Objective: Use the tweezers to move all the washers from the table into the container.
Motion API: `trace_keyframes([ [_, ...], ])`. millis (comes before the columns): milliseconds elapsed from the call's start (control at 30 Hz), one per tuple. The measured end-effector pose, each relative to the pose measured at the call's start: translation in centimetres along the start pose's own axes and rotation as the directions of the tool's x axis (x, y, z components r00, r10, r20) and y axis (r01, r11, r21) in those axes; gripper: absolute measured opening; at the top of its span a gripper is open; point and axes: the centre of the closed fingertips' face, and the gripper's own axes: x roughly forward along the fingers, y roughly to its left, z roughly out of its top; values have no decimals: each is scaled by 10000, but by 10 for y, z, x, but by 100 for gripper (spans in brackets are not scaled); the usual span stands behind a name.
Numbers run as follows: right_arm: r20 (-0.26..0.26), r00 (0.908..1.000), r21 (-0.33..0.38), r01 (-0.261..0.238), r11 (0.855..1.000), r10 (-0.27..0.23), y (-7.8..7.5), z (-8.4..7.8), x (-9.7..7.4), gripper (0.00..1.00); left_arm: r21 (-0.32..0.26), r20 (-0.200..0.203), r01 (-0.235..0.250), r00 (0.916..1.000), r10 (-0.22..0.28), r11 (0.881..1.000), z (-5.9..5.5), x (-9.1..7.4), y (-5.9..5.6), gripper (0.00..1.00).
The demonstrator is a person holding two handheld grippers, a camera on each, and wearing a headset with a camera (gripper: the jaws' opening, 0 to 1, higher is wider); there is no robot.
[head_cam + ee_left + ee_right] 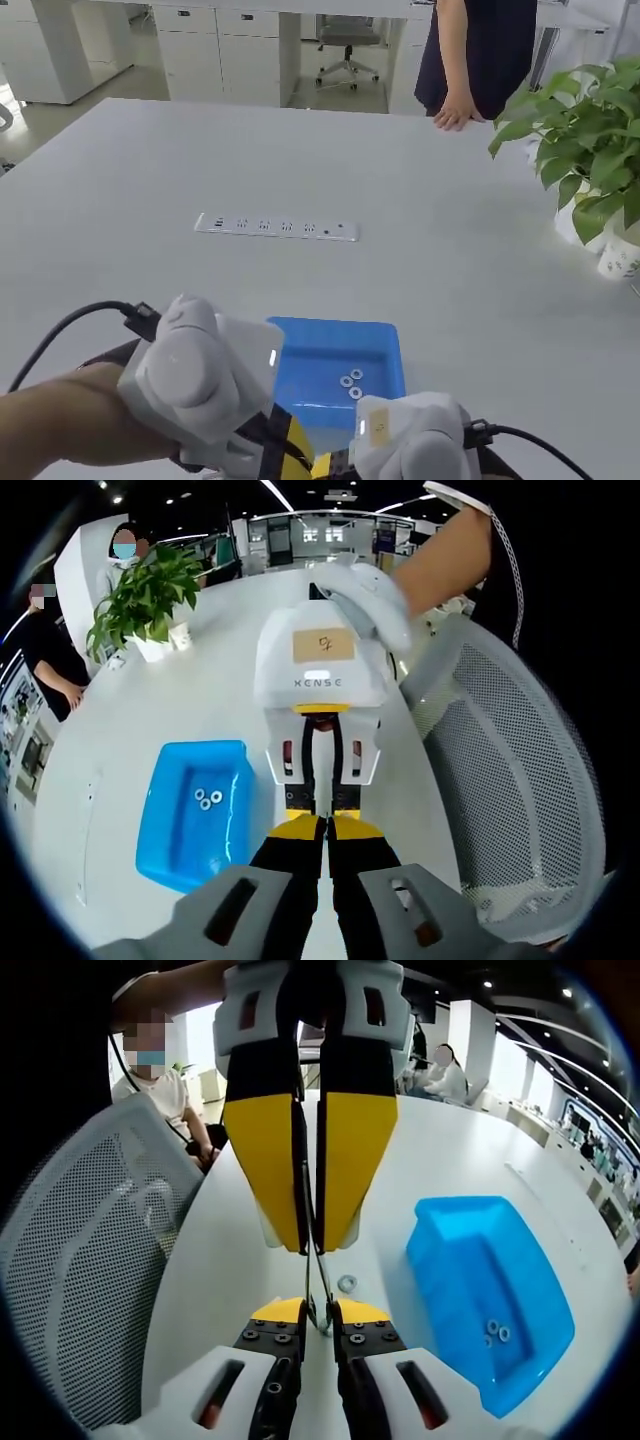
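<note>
The blue container [330, 327] sits near the table's front edge with three washers [351, 384] lying in it. One more washer [347, 1283] lies on the white table beside the container [470, 1250]. My left gripper [310, 1245] and right gripper [319, 1312] face each other nose to nose. Thin metal tweezers [317, 1285] run between them. The left gripper's yellow jaws are shut on the tweezers' body, and the right gripper's jaws close on their lower end, just above the table. In the head view both grippers [292, 440] hang low in front of the container.
A white power strip [277, 228] lies mid-table. A potted plant [590, 150] stands at the right edge. A person stands at the far side with a hand [455, 118] on the table. A white mesh chair [500, 770] is beside the grippers.
</note>
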Motion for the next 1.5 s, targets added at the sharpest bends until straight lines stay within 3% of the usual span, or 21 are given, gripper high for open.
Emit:
trace_keyframes([
  [533,-58,9999,124,97,9999,-96,-3,-2,-1,12,-136,25,3,10000,-3,9999,1,2,6,5],
  [1500,-223,9997,276,88,9996,-82,-2,-4,-1,9,-69,-99,113,9999,-114,9999,1,2,5,5],
])
